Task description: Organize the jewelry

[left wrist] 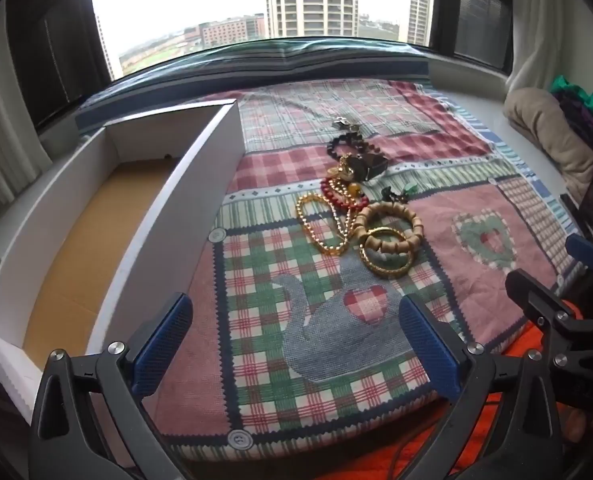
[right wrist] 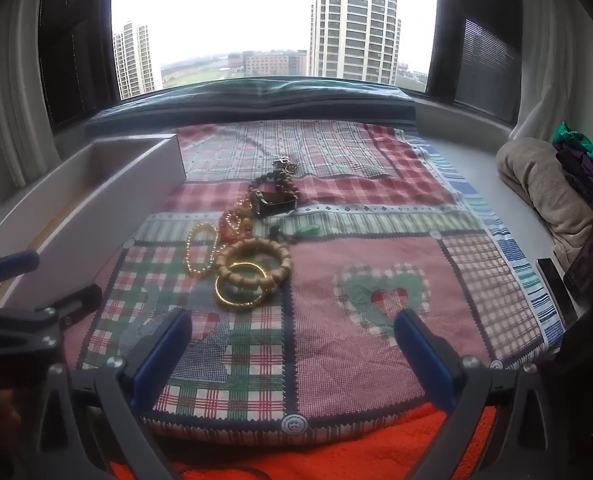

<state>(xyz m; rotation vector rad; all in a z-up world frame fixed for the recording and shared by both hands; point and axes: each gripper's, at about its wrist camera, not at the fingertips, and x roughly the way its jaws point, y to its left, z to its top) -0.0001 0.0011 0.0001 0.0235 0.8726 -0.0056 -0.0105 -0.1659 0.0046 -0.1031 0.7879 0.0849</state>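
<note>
while the jewelry (left wrist: 356, 208) lay in one loose heap near the middle of the patchwork cloth (left wrist: 448, 208), nothing of it was yet in the box. nearest to the cameras was a gold bangle (left wrist: 386, 254), and it overlapped a bracelet of pale wooden beads (left wrist: 388, 222). to the left of these was a chain of small gold beads (left wrist: 320, 220), then a red bead bracelet (left wrist: 346, 196), and further back a dark bead bracelet (left wrist: 348, 144) beside a dark strap-like piece that i could not identify. the pieces touched and crossed each other, so some were probably tangled.

the white box (left wrist: 184, 200) stood just beside the left edge of the cloth, long and open at the top, with a brown bottom; no jewelry showed in the part of it that was visible.

the left hand-held gripper (left wrist: 292, 344) hovered low over the near part of the cloth, its blue pads wide apart and holding nothing. the right hand-held gripper (right wrist: 292, 348) was also spread apart and empty, near the heap but not touching it.

in my judgement the task was at its beginning, the step in hand being the approach to a first piece. the next move seemed to call for a reach forward to the gold bangle, the closest and the top one, and a careful lift so the wooden beads did not come with it.
</note>
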